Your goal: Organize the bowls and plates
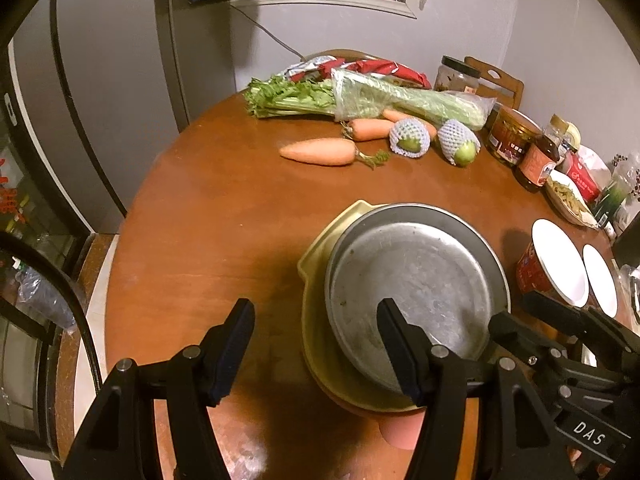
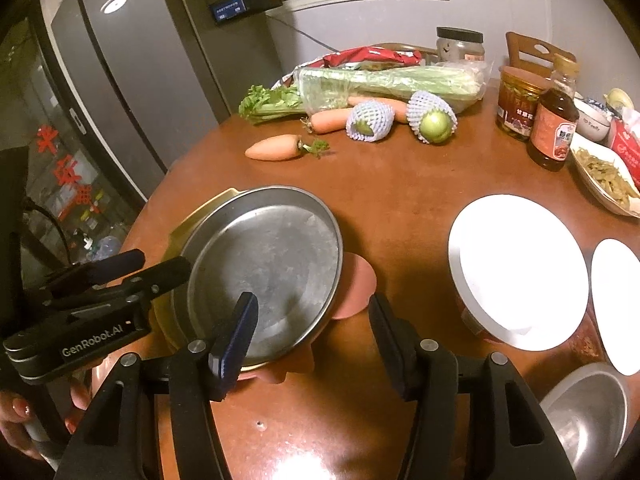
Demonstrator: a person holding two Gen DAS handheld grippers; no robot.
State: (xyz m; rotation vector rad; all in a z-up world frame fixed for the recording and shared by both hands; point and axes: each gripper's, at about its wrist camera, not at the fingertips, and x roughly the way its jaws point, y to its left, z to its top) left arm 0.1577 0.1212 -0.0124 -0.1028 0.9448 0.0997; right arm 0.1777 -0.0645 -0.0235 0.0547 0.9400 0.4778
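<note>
Behind, grey fridge (image 1: 100, 92); round wooden table (image 1: 224, 216) holds groceries.

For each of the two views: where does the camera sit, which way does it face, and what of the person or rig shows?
Left wrist: on the left gripper, angled down at the metal plate; the right gripper intrudes from the right.
Right wrist: on the right gripper, angled down; left gripper and a hand show.
Shared: plate stack, carrots, round table.

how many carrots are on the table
3. One carrot lies alone nearest the dishes; a second sits behind it by the celery; a third shows between the two net-wrapped fruits. More may hide behind these.
</note>
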